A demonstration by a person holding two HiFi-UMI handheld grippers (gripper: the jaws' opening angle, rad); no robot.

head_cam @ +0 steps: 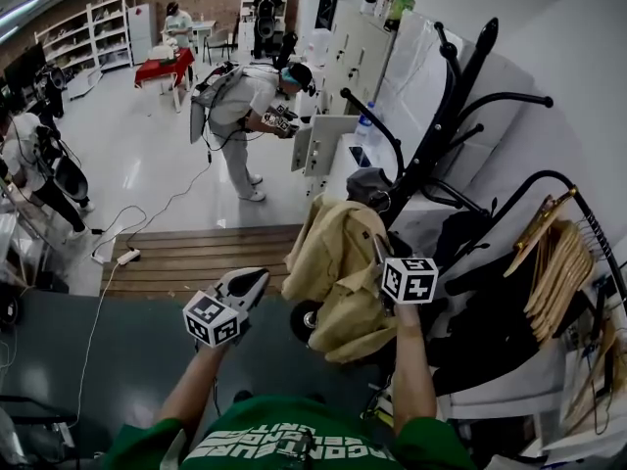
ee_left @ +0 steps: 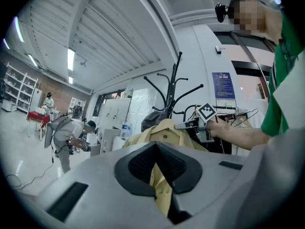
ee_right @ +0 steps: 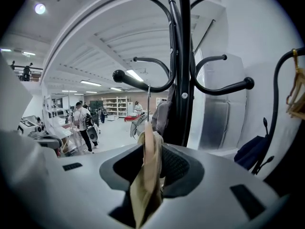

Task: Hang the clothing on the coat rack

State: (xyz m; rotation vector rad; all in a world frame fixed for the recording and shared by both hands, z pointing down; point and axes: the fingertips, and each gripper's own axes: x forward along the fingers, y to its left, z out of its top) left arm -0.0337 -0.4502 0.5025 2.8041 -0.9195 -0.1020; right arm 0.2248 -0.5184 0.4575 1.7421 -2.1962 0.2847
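Currently L gripper (ee_left: 156,178) & R gripper (ee_right: 148,171) each pinch tan shirt (head_cam: 338,267), held near black coat rack (head_cam: 443,125).

Cloth, plastic, metal and wood within my reach.
The jacket (head_cam: 333,272) is matt tan cloth, creased. My left gripper (ee_left: 157,171) and right gripper (ee_right: 148,171) are smooth matt grey plastic with rough black pads (ee_right: 177,168). The coat rack (ee_right: 183,56) is glossy black metal; the hangers (head_cam: 554,262) are pale bare wood.
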